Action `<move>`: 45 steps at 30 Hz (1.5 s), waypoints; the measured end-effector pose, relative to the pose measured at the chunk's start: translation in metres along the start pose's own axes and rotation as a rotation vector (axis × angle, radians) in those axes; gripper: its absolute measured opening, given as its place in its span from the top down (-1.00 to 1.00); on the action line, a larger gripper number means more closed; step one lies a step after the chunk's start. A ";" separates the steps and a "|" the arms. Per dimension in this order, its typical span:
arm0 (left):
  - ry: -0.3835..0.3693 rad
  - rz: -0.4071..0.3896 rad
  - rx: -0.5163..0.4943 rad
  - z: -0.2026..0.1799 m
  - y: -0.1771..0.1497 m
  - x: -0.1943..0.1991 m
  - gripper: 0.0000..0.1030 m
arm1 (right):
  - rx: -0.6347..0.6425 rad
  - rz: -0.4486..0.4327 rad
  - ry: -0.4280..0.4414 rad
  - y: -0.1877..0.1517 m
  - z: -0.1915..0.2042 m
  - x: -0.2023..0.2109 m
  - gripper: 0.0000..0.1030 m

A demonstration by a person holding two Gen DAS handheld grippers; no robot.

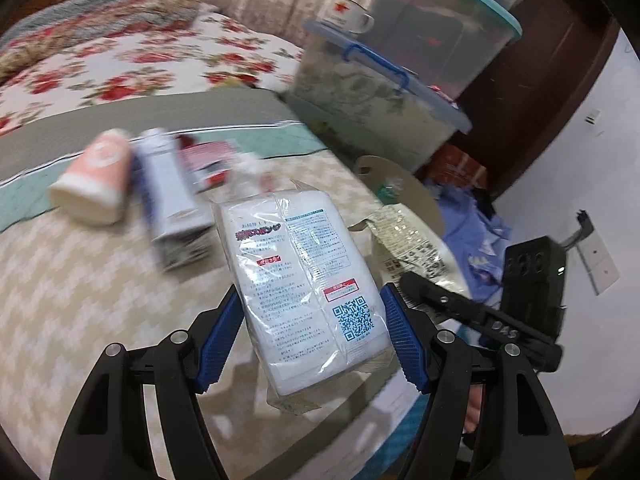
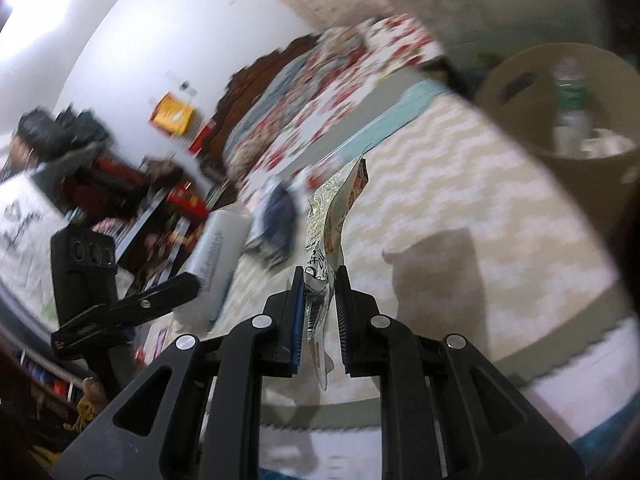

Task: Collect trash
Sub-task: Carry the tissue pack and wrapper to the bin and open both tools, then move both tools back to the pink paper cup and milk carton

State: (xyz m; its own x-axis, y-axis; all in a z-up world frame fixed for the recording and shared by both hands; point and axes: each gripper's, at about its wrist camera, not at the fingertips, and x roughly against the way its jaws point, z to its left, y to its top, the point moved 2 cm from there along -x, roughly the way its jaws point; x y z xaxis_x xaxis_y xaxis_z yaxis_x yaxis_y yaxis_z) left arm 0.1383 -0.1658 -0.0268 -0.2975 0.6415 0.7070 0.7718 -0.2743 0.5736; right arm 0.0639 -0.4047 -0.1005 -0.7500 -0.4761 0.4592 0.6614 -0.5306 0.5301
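Over patterned bedding, left gripper clamped on slick sponge pack, right gripper pinching crinkled wrapper: likely to slip short of basket.

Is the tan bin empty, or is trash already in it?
Not empty. The right wrist view shows a clear plastic bottle and pale crumpled trash inside the tan bin.

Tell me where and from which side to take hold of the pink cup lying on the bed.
Grip the pink cup across the middle of its round body, coming down from above. It lies on its side, wide white-rimmed end towards the camera, so its curved sides are free. A blue-and-white box lies close on its right, so keep one finger clear of that. Both claws are full now.
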 end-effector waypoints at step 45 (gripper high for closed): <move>0.222 -0.245 0.271 0.108 0.044 0.049 -0.54 | 0.091 0.015 -0.070 0.059 0.025 -0.043 0.05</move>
State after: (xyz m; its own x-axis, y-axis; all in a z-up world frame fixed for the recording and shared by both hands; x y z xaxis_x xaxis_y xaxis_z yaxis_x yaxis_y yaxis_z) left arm 0.2183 -0.0686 -0.0117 -0.5813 0.4862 0.6524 0.7743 0.0843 0.6271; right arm 0.1354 -0.3982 -0.0715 -0.7410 -0.4319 0.5142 0.6712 -0.4568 0.5838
